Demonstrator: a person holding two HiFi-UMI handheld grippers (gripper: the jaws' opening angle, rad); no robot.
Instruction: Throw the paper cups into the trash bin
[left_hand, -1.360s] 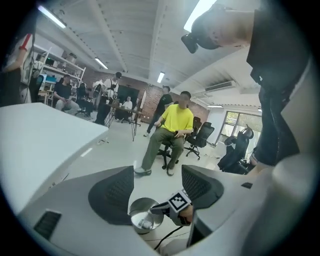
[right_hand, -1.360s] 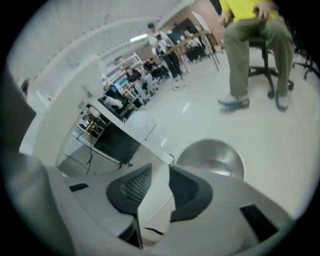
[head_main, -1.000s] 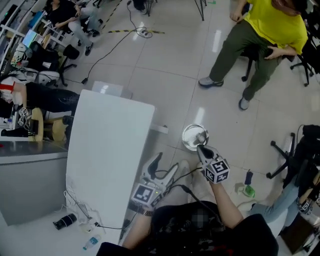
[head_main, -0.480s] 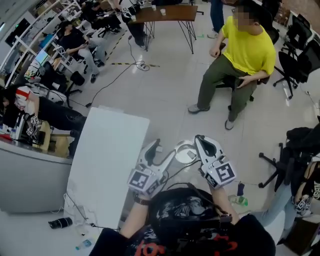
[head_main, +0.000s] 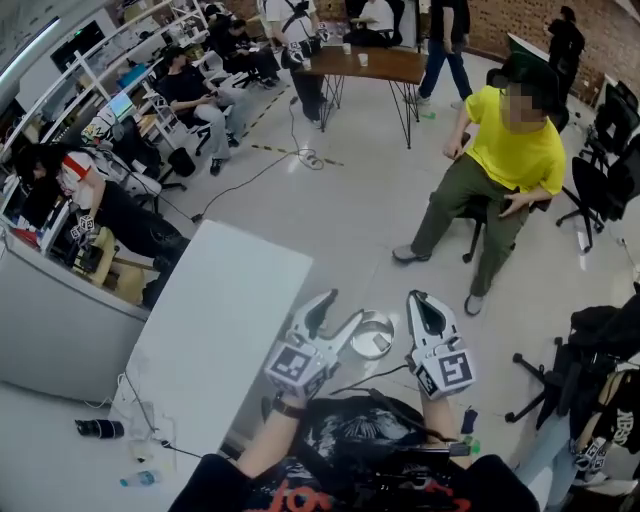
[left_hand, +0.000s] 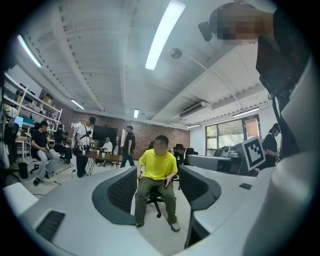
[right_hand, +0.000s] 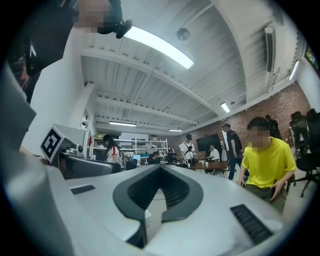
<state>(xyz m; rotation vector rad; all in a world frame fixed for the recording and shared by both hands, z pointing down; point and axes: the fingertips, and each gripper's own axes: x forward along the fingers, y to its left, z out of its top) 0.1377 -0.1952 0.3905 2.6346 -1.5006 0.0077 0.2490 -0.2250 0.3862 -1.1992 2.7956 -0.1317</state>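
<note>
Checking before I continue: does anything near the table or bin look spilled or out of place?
Nothing spilled. The trash bin stands upright beside the white table. Only oddity: a plastic bottle and a dark cylinder lie on the floor by the table's near corner.

Left gripper (head_main: 338, 312) held up just right of the white table (head_main: 215, 330); jaws apart and closing, nothing between them. Right gripper (head_main: 420, 300) level with it, jaws together, empty. Round trash bin (head_main: 385, 328) on the floor, seen between the two grippers; contents not readable. Person in yellow shirt (head_main: 510, 155) seated beyond, on a chair. Wooden table (head_main: 390, 66) at far end, white cups (head_main: 362, 59) on top. Plastic bottle (head_main: 135, 479) on floor, lower left.
</note>
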